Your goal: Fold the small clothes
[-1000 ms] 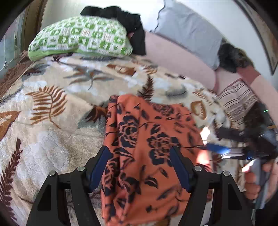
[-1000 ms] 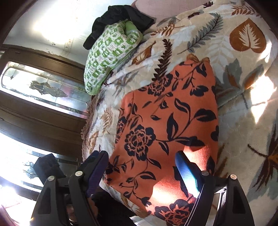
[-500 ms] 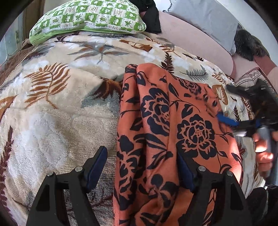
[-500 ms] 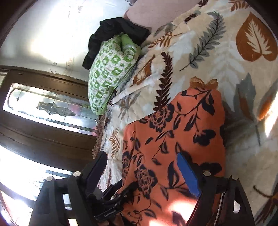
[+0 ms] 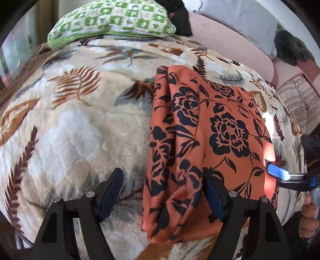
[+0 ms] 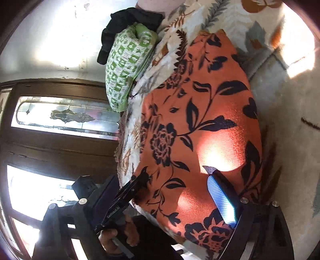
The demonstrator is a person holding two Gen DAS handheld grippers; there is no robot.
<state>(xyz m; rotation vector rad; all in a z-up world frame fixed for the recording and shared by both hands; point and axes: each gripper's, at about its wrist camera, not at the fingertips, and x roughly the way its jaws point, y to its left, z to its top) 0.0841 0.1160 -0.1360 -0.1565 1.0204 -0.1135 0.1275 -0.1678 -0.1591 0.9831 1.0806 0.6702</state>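
I see the orange cloth (image 5: 202,138) lying folded on the leaf-print blanket (image 5: 80,124) of the bed, near its front edge. Beyond the cloth sits a green pillow (image 5: 112,22) with a black garment (image 5: 181,20) beside it (a grey cushion (image 5: 240,18) further right). My left tool (image 5: 163,192) stands open astride the cloth's left fold, gripping nothing. My right tool (image 6: 160,202) is opening over the cloth's near edge, holding nothing.
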